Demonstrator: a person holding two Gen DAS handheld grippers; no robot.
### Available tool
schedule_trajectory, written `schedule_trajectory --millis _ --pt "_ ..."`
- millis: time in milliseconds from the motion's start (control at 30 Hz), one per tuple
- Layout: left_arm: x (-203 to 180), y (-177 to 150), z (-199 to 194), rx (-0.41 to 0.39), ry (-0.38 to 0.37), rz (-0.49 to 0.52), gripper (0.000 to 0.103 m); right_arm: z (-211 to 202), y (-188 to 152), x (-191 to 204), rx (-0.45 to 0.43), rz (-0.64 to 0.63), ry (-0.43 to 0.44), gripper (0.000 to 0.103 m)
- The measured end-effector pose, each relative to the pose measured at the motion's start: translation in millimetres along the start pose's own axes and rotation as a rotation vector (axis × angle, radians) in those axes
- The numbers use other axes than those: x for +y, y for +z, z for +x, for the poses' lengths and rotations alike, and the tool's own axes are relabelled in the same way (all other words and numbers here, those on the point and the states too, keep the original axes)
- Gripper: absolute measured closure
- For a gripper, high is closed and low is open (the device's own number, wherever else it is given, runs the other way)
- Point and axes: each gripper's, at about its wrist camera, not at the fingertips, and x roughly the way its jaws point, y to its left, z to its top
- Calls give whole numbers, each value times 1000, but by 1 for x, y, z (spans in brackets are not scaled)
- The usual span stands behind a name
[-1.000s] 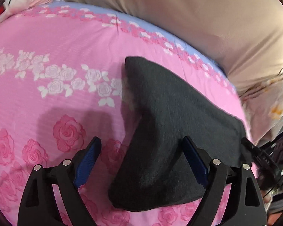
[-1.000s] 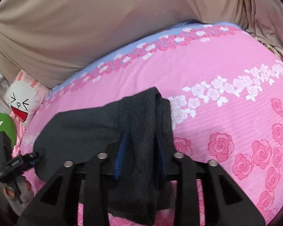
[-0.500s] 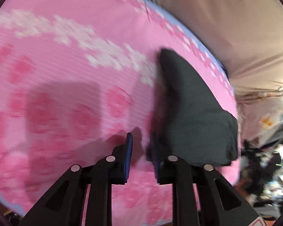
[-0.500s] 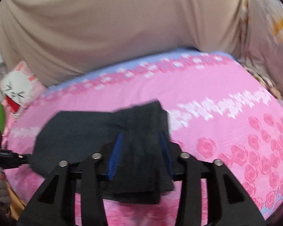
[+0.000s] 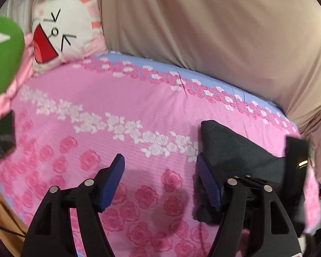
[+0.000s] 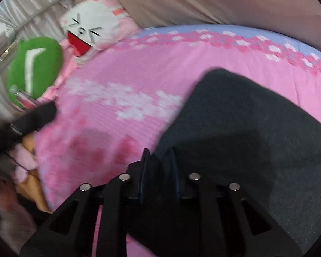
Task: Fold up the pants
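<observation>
The dark grey pants [image 6: 246, 128] lie folded on the pink rose bedsheet [image 6: 128, 81]. My right gripper [image 6: 159, 163] sits at their near left edge, its jaws closing with a fold of the fabric pinched between the blue pads. In the left wrist view the pants [image 5: 235, 150] lie at the right, just beyond the right fingertip [image 5: 204, 171]. My left gripper [image 5: 160, 175] hangs over bare sheet [image 5: 117, 98], its jaws opening with nothing between them. The other gripper shows as a blurred black shape [image 5: 295, 160] over the pants.
A bunny-face pillow [image 5: 66, 27] and a green cushion [image 5: 4, 53] lie at the head of the bed. A dark phone [image 5: 5, 137] rests at the sheet's left edge. Beige fabric [image 5: 214, 25] rises behind the bed. A hand with the left gripper [image 6: 34, 115] shows at the left.
The left gripper closed, then opened again, rising and tilting up toward the pillows. The right gripper swung sideways fast, its jaws narrowing on the pants' edge.
</observation>
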Motion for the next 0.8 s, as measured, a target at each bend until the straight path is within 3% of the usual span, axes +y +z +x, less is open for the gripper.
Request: schedule_trajectory --millis 133,200,267,333,467,567,633,800 --pt "-1 -3 4 -16 22 28 28 7 -16 -5 42 -31 -52 92" --pt "-6 -5 12 13 19 37 28 -14 -21 -4 14 -14 -51 91" --pt "-13 -9 18 37 16 58 28 -50 -26 -7 -68 3 -37 89" --pt "-23 -13 24 54 31 93 28 -83 -32 -19 -141 28 -101 89" --pt "-43 -23 36 87 22 140 28 -143 -56 -76 -236 161 -367 87" --pt "-60 -28 44 108 16 172 28 -168 -79 -111 -246 249 -474 87" --pt "-74 -33 50 123 8 194 28 -157 -92 -131 -177 268 -541 91" --pt "-102 -46 54 139 18 256 24 -167 -92 -132 -230 266 -488 88"
